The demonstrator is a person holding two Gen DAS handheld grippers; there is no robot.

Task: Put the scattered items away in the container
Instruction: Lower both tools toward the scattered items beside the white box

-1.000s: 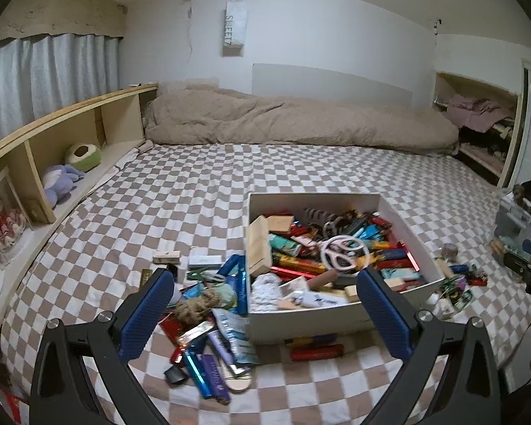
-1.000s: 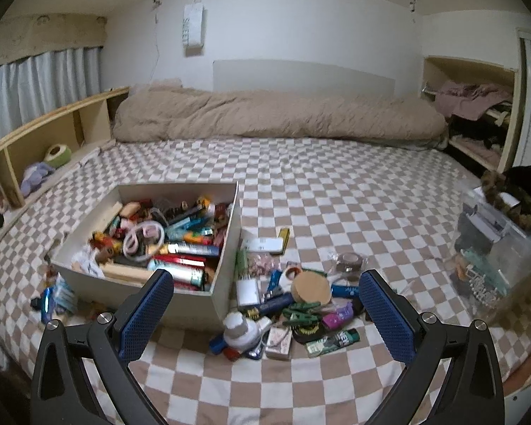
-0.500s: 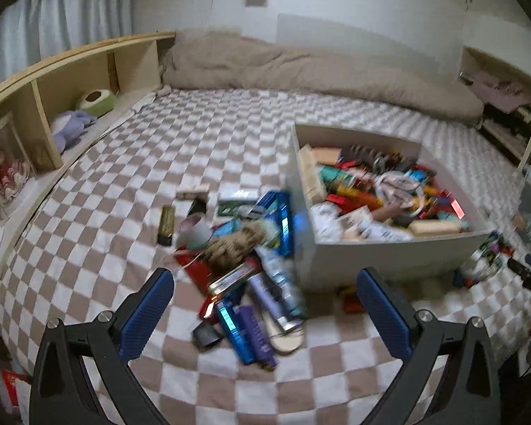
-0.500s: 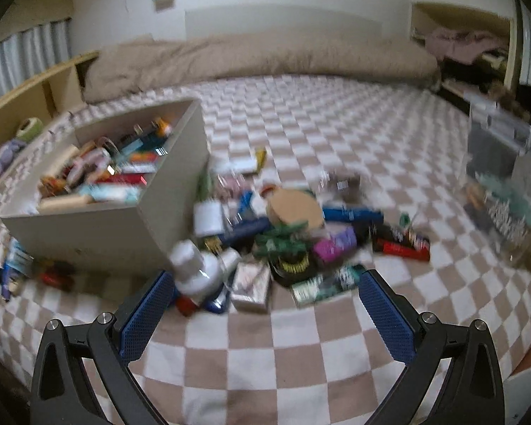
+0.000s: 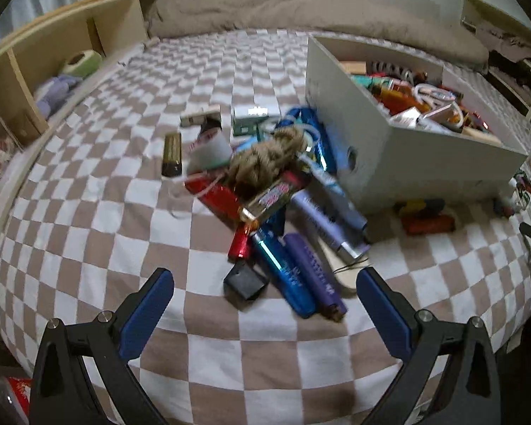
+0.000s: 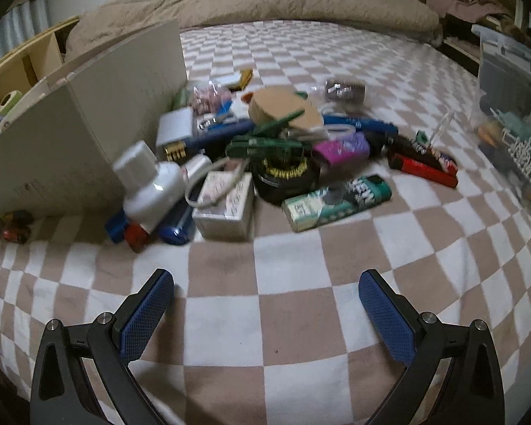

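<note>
The bedspread [image 5: 88, 233] was checked in brown and white, and the box [image 5: 421, 163] on it was a plain pale grey, with a tan duvet [image 5: 301, 10] bunched behind. Beside the box lay a metallic blue tube [image 5: 283, 269], a purple tube [image 5: 315, 276], a red packet [image 5: 216, 194] and a small black case [image 5: 246, 281]. In the other heap a white bottle [image 6: 152, 184], a green and white pack [image 6: 336, 200] and a magenta packet [image 6: 340, 148] showed, and both grippers' pads [image 6: 145, 318] were blue on black frames.
</note>
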